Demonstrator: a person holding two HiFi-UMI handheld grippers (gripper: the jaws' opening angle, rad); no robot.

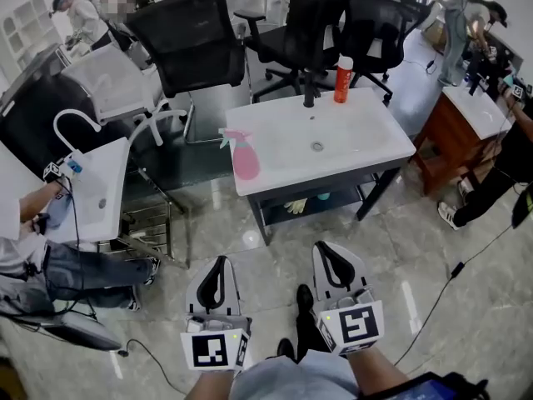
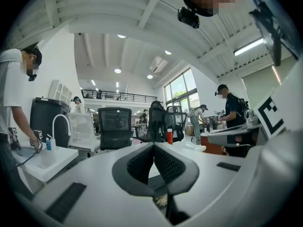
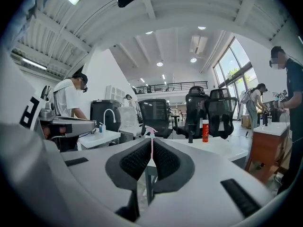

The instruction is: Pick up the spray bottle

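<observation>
A pink spray bottle [image 1: 244, 155] stands upright near the left front edge of a white sink-top table [image 1: 366, 140]. Both grippers hover low over the floor, well short of the table and pointing toward it. My left gripper [image 1: 218, 267] has its jaws together with nothing between them, and its own view shows the tips meeting [image 2: 152, 145]. My right gripper [image 1: 332, 253] is shut and empty too. In the right gripper view, the bottle's pink nozzle [image 3: 150, 131] shows just above the closed tips [image 3: 151, 140], far off.
A red bottle [image 1: 342, 79] and a black faucet [image 1: 309, 90] stand at the table's far edge. Black office chairs [image 1: 196, 40] sit behind it. A second white sink unit [image 1: 100, 194] with a person is at left, a wooden cabinet [image 1: 454, 136] at right. Cables [image 1: 454, 273] lie on the floor.
</observation>
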